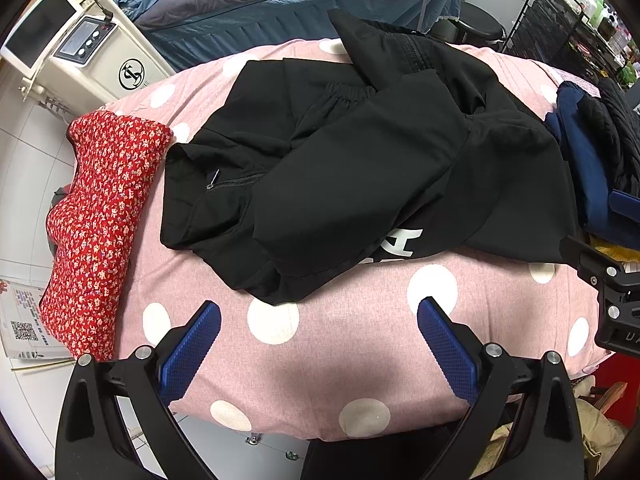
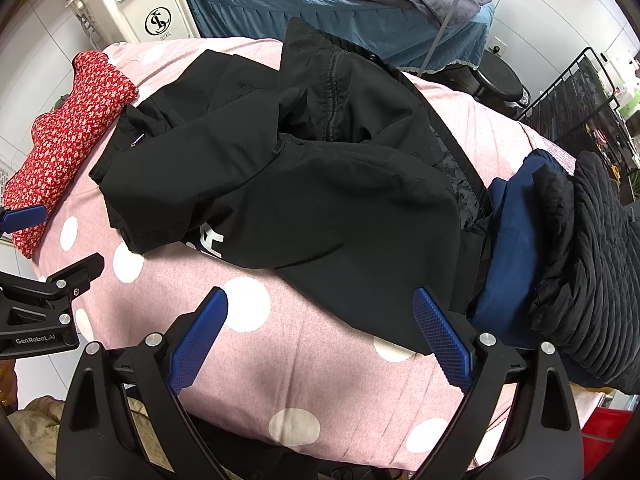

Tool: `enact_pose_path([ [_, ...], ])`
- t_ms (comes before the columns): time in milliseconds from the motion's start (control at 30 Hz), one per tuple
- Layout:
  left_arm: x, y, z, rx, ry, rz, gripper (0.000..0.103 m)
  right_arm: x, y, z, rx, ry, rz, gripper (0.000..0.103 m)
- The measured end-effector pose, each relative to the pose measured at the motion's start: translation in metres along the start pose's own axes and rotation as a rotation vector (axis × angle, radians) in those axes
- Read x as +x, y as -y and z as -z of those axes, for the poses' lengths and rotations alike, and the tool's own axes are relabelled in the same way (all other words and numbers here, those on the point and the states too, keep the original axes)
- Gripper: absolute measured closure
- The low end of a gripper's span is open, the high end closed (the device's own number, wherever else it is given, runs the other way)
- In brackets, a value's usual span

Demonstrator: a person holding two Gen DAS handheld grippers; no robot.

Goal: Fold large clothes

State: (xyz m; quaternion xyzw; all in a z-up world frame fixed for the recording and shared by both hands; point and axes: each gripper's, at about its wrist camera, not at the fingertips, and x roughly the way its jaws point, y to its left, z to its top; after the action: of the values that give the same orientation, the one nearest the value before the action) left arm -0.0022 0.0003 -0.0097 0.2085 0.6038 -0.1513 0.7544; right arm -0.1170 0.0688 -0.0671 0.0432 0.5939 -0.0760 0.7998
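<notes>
A large black jacket (image 1: 360, 160) lies crumpled on a pink table cover with white dots (image 1: 320, 360), its zip pocket to the left and white lettering showing at its near edge. My left gripper (image 1: 318, 308) hovers open just short of the jacket's near hem, nothing between its blue pads. In the right wrist view the same jacket (image 2: 300, 192) spreads across the cover (image 2: 300, 360). My right gripper (image 2: 320, 300) is open, and its right pad (image 2: 440, 332) sits over the jacket's near right edge.
A folded red floral garment (image 1: 96, 224) lies at the left edge. A pile of navy and black clothes (image 2: 560, 248) sits at the right. Behind stand a white machine (image 1: 92, 52), a bed with blue covers (image 2: 340, 0), a black stool (image 2: 500, 80) and a wire rack (image 1: 560, 20).
</notes>
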Motion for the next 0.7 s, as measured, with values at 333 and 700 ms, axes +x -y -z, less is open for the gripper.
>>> enact_pose_path([
  [333, 0.0016, 0.0016, -0.0011, 0.003, -0.007, 0.002, 0.006, 0.0019, -0.0008, -0.0005, -0.001, -0.004, -0.001, 0.01],
  [700, 0.0058, -0.001, -0.0008, 0.0, -0.02, 0.007, 0.006, 0.0069, -0.0009, -0.001, -0.001, -0.018, -0.003, 0.011],
])
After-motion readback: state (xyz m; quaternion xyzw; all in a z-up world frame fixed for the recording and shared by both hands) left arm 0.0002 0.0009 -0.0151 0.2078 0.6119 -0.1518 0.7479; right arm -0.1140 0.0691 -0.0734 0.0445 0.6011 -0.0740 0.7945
